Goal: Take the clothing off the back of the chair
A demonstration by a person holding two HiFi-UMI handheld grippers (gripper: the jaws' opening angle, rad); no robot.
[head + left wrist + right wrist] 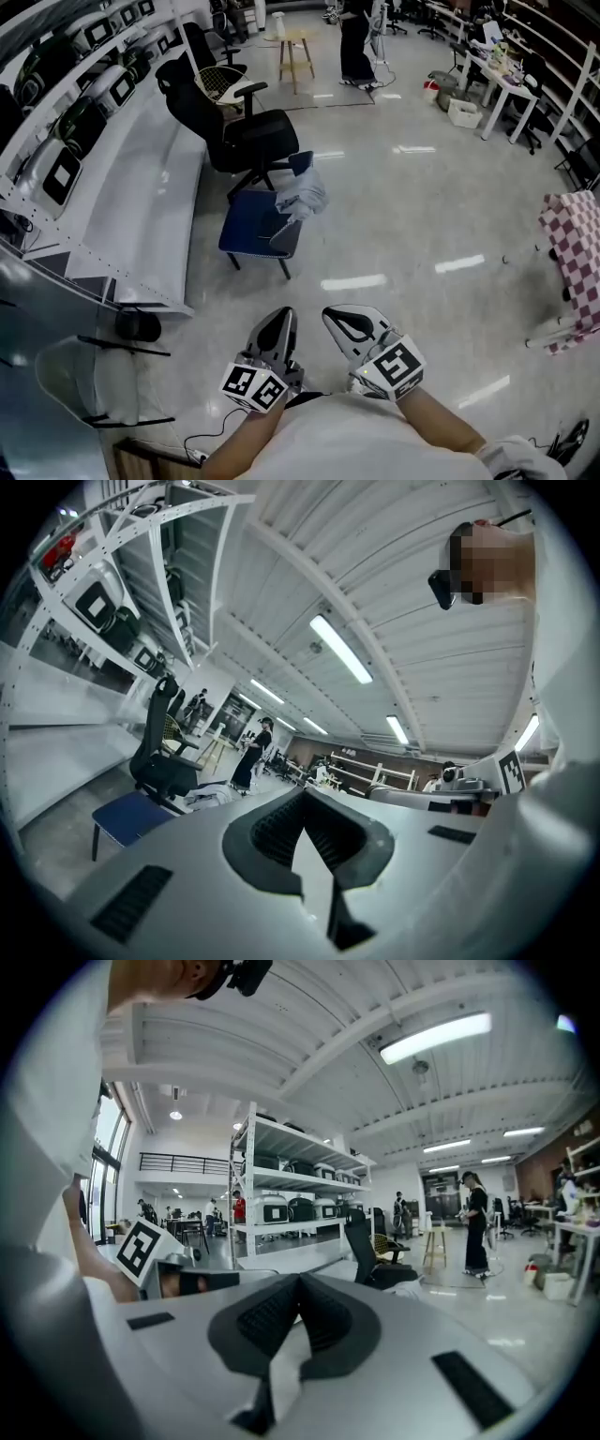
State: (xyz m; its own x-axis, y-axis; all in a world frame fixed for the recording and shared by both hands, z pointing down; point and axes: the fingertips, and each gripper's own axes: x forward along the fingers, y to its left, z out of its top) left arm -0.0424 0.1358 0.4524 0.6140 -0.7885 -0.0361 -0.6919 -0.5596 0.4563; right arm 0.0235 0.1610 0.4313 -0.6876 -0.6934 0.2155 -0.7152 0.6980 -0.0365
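Observation:
A pale grey garment (302, 195) hangs over the back of a blue chair (253, 223) on the shiny floor, some way ahead of me. Both grippers are held close to my body, side by side and well short of the chair. My left gripper (283, 315) is shut with nothing between its jaws, and my right gripper (332, 315) is shut and empty too. The left gripper view shows the blue chair (129, 816) and the garment (212, 797) far off at the left. In the right gripper view, the garment (405, 1289) peeks out just past the closed jaws.
A black office chair (246, 139) stands right behind the blue one. A long white bench (150, 202) with shelves of machines runs along the left. A checkered cloth (572, 253) hangs at the right. A wooden stool (295, 52) and a standing person (356, 42) are far back.

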